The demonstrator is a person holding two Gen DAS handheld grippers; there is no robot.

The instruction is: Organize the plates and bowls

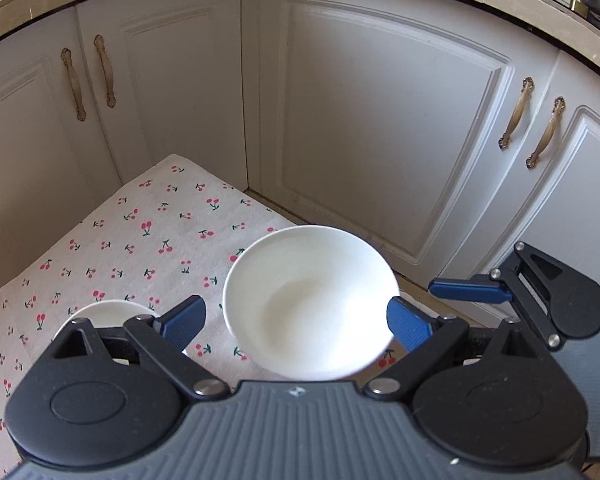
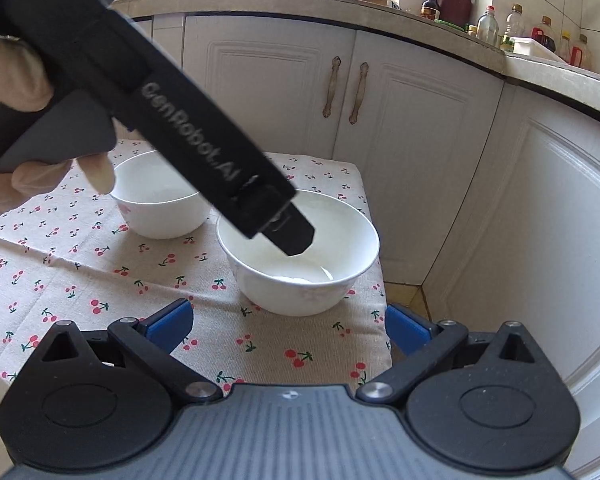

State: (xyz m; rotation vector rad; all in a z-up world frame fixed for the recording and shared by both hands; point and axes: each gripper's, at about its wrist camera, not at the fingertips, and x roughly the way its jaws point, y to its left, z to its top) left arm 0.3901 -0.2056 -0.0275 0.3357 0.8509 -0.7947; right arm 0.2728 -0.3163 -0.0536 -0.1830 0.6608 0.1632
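The left tool (image 1: 294, 320) stands wide open above the near bowl (image 1: 310, 304), its blue pads (image 1: 182, 322) spread to the bowl's 9 and 3 o'clock sides; the right pad looks level with the rim, but whether it touches cannot be told, and the left pad is clear of it. Nothing is gripped. In the right wrist view the left tool (image 2: 290, 236) shows edge-on, held by a gloved hand (image 2: 16, 80), its tip hanging over the hollow of the same bowl (image 2: 300, 256).

The right tool (image 2: 288, 326) is also wide open and empty, its pads (image 2: 168, 322) short of that bowl, which sits at 12 o'clock from it. In the left wrist view the right tool (image 1: 472, 292) sits at 3 o'clock of the bowl, off the edge of the cloth.

A second bowl (image 2: 160, 200) stands at 10 o'clock of the near one, close but apart. In the left wrist view only part of its rim (image 1: 108, 312) shows, behind the left finger.

Both bowls stand upright on a tabletop under a cherry-print cloth (image 2: 80, 280). The near bowl sits by the cloth's right edge. White cupboards (image 1: 380, 120) with brass handles (image 2: 358, 92) close the background at 12 o'clock.
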